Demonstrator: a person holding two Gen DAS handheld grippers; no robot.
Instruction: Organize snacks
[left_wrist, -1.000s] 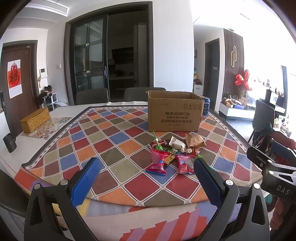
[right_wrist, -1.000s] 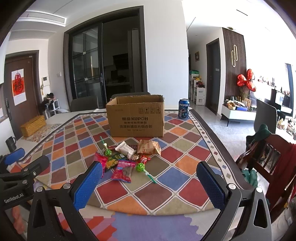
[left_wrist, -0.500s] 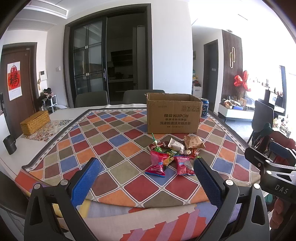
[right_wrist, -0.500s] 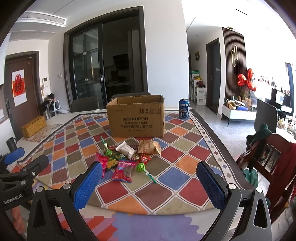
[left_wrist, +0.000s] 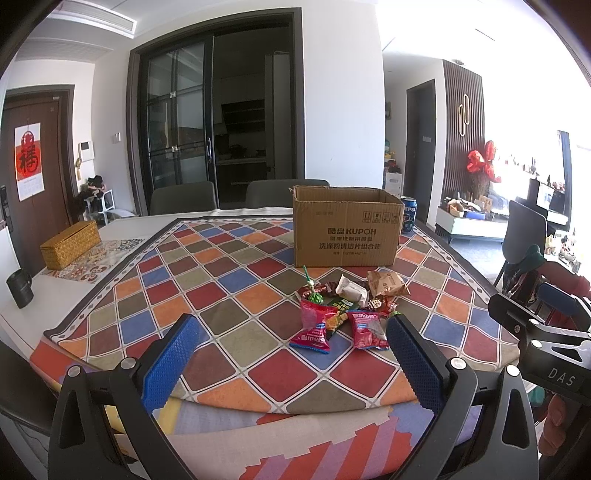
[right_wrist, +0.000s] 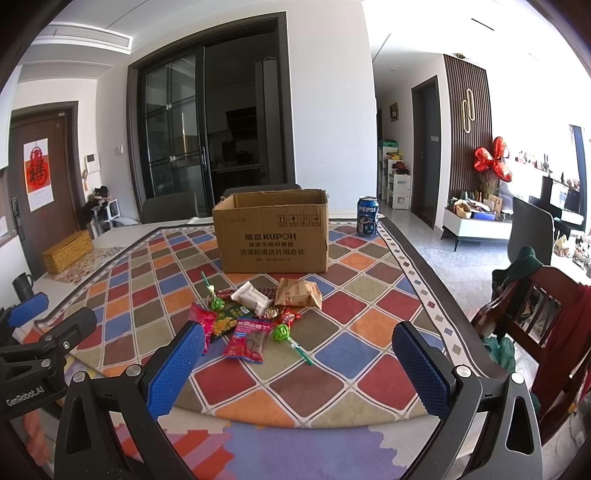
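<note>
I am holding the left gripper (left_wrist: 291, 354) low over the near edge of the tabletop (left_wrist: 122, 225), its jaws standing wide apart with nothing between them. The right gripper (right_wrist: 295, 360) is hovering just beside it, jaws likewise spread and gripping nothing.

The snacks (right_wrist: 255, 310) are lying in a loose pile on the chequered cloth (right_wrist: 369, 325), at about 12 o'clock from the left gripper and 11 o'clock from the right. Two red packets (left_wrist: 312, 326) are sitting nearest me, a white wrapper (right_wrist: 251, 297) and a brown paper bag (right_wrist: 298, 292) are lying behind them, and a green lollipop (right_wrist: 281, 332) is resting at the pile's near right edge.

The open cardboard box (right_wrist: 271, 236) is standing upright just beyond the pile at 12 o'clock. A Pepsi can (right_wrist: 367, 216) is standing at the box's 3 o'clock, apart from it.
</note>
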